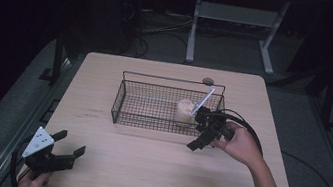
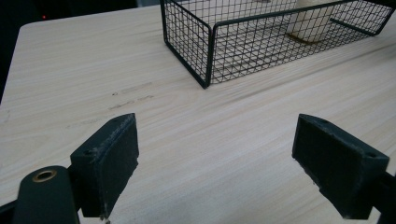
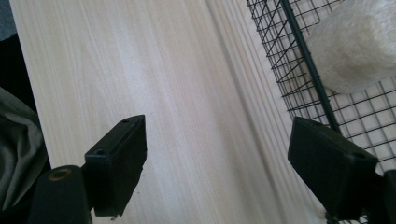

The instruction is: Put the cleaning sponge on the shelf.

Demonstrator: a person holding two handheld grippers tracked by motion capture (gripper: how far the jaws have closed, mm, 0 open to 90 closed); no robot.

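The pale wooden counter (image 1: pixel 152 167) carries a black wire-mesh basket (image 1: pixel 125 101) set toward its far side. Inside the basket, near its right end, stands a cream, fuzzy-looking cylinder (image 1: pixel 184 110) (in the right gripper view it looks soft and pale (image 3: pixel 359 46) behind the mesh (image 3: pixel 299 60)). The right gripper (image 1: pixel 205 130) hangs just outside the basket's right front corner, its jaws spread with nothing between them, one black pad (image 3: pixel 329 165) close by the wire wall. The left gripper (image 1: pixel 64 148) rests low at the counter's near-left corner, well apart from the basket (image 2: pixel 210 51), its jaws spread wide over bare wood.
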